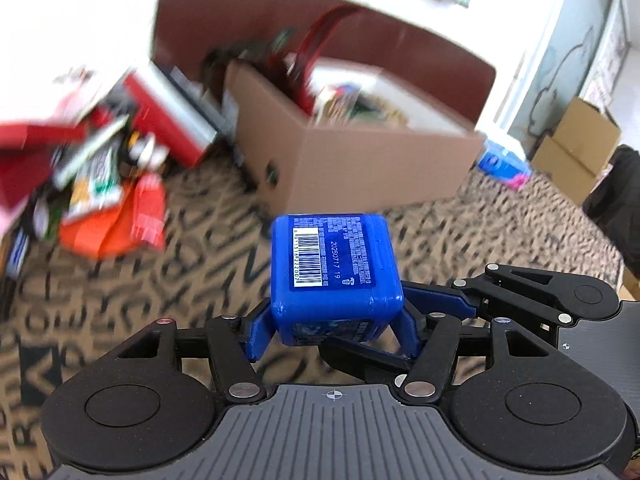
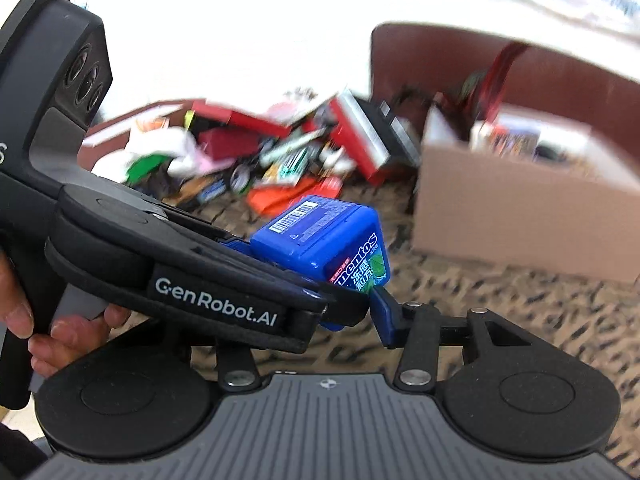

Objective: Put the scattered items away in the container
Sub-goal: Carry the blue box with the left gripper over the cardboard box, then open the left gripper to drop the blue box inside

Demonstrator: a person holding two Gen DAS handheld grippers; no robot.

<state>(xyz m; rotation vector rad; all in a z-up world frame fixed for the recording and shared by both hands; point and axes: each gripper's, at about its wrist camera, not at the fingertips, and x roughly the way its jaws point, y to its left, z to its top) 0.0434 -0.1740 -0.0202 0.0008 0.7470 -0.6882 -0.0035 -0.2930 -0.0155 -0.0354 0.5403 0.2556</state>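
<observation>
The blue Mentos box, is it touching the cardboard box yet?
Apart. In the right wrist view the blue Mentos box, held by the left gripper, shows patterned carpet between it and the cardboard box.

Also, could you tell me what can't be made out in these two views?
Right gripper: right wrist view, one finger hidden behind left gripper; grip unclear.
Scattered packets: both views, motion-blurred, labels unreadable.
Cardboard box contents: blurred, partly behind its wall.
</observation>
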